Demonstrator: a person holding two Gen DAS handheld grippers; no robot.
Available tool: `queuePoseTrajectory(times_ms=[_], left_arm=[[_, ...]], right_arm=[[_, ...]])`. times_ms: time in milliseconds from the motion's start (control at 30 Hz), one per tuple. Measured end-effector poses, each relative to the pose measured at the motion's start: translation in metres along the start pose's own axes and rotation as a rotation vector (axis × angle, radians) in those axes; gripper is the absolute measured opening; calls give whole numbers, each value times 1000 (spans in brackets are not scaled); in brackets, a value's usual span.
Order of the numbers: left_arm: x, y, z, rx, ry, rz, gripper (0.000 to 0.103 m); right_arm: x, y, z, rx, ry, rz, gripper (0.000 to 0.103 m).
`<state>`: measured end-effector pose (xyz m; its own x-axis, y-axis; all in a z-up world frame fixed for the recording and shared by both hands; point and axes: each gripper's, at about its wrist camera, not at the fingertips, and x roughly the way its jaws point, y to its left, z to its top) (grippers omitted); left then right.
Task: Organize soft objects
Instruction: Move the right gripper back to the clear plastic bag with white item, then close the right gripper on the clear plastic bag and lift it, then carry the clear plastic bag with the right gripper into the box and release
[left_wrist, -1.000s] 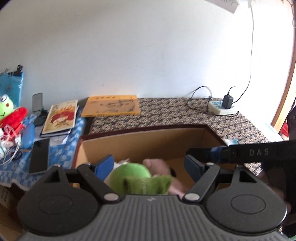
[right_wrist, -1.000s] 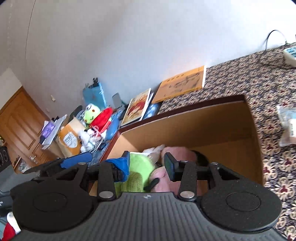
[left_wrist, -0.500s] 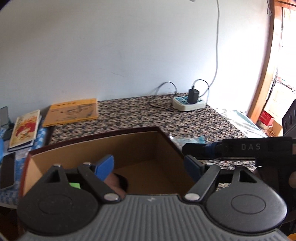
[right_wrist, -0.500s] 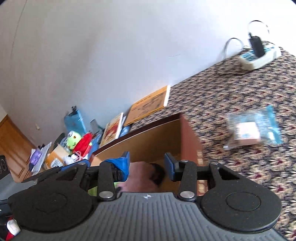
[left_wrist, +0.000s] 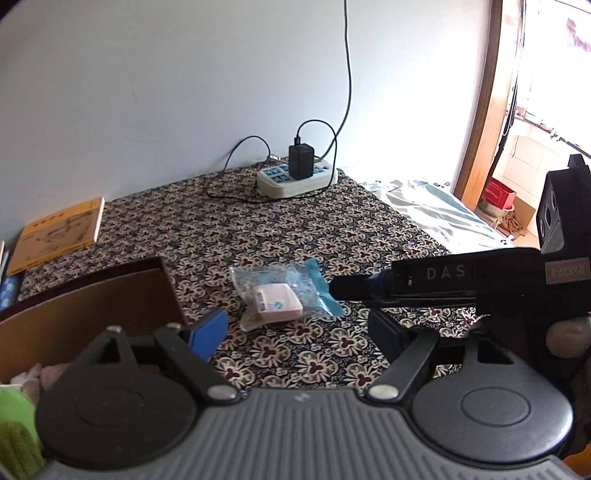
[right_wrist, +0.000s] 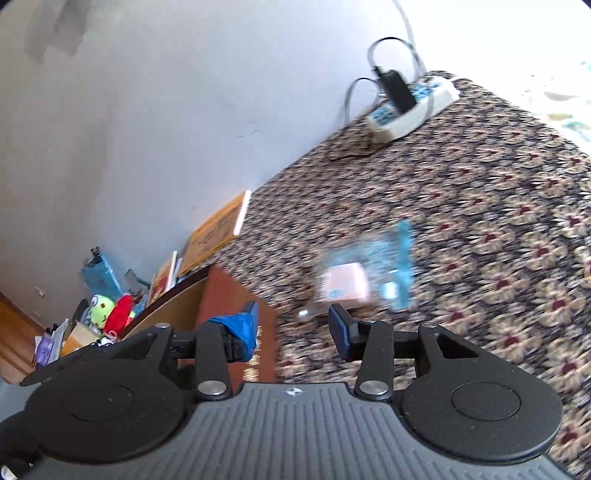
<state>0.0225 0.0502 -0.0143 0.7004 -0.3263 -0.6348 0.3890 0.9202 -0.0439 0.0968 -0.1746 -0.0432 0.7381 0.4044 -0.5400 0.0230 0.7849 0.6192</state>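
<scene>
Both the left hand-held gripper (left_wrist: 295, 332) and right hand-held gripper (right_wrist: 291, 325) hang released, empty, above a somewhat blurred plastic packet (left_wrist: 280, 295).

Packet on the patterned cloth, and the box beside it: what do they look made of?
Packet: looks like thin clear plastic film with a blue edge strip; it glints and crinkles, and a pale pink block with a printed label shows through. Contents unclear.
Box: likely corrugated cardboard, matte tan inside with a dark reddish-brown rim.
Cloth: seems to be woven fabric, matte, with a floral print.
</scene>
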Motion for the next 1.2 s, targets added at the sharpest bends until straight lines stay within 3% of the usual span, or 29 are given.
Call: queuePoseTrajectory(times_ms=[300, 533, 767, 967, 1200], left_arm=[[75, -36, -1, -27, 73, 54, 80], [125, -22, -12, -236, 157, 87, 80], [146, -19, -15, -284, 162, 148, 80], [161, -11, -14, -318, 172, 191, 80], [169, 2, -9, -353, 133, 208, 80]], right_arm=[[9, -53, 38, -29, 68, -34, 27], [49, -58, 71, -155, 165, 18, 27], [115, -44, 89, -246, 283, 93, 27], [165, -36, 104, -317, 298, 88, 27], [178, -40, 101, -321, 408, 159, 27]])
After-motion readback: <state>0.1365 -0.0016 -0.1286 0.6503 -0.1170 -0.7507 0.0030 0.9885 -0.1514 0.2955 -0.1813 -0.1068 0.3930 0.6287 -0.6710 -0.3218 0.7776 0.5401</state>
